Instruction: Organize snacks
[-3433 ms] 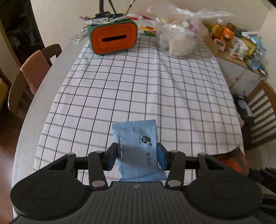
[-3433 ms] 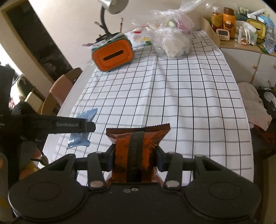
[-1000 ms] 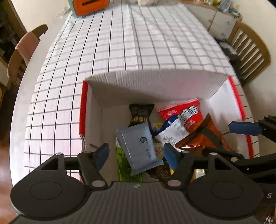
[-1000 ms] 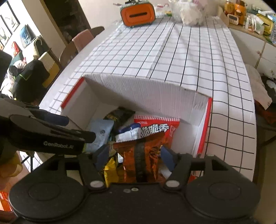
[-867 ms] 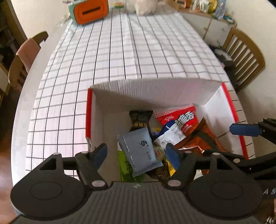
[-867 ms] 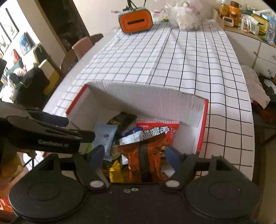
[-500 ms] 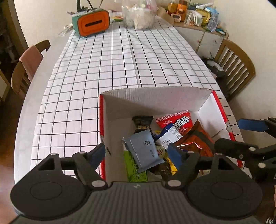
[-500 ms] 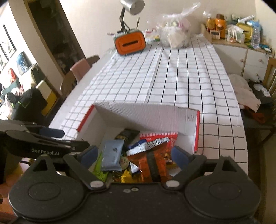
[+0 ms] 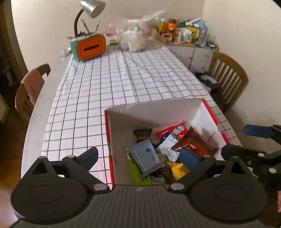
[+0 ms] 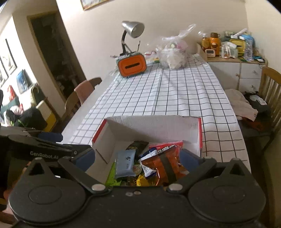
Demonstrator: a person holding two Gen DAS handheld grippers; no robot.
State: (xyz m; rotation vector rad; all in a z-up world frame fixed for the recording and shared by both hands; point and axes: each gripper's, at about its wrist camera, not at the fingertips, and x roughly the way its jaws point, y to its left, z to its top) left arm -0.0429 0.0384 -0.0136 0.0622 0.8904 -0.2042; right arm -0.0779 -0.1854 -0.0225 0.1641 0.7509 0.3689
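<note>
A white cardboard box with a red rim (image 9: 152,108) (image 10: 149,124) stands at the near end of the checked tablecloth (image 9: 123,79), holding several snack packets. The light blue packet (image 9: 146,157) (image 10: 125,163) lies loose on the pile at the left. The orange-brown packet (image 9: 195,142) (image 10: 166,166) lies loose at the right. My left gripper (image 9: 138,156) (image 10: 70,143) hovers above the box's left side. Its jaws are opening wide and the pads press on nothing. My right gripper (image 10: 137,157) (image 9: 234,140) hovers above the box's right side, its jaws also opening and holding nothing.
At the table's far end stand an orange tissue box (image 9: 91,46), a desk lamp (image 9: 92,7) and a clear plastic bag (image 9: 135,38). Chairs flank the table at the left (image 9: 29,87) and the right (image 9: 226,77). A cluttered cabinet (image 9: 184,33) lines the back right.
Both grippers carried their packets over the box and let them go inside it. Their jaws have spread wide, and both have risen and drawn back from the box.
</note>
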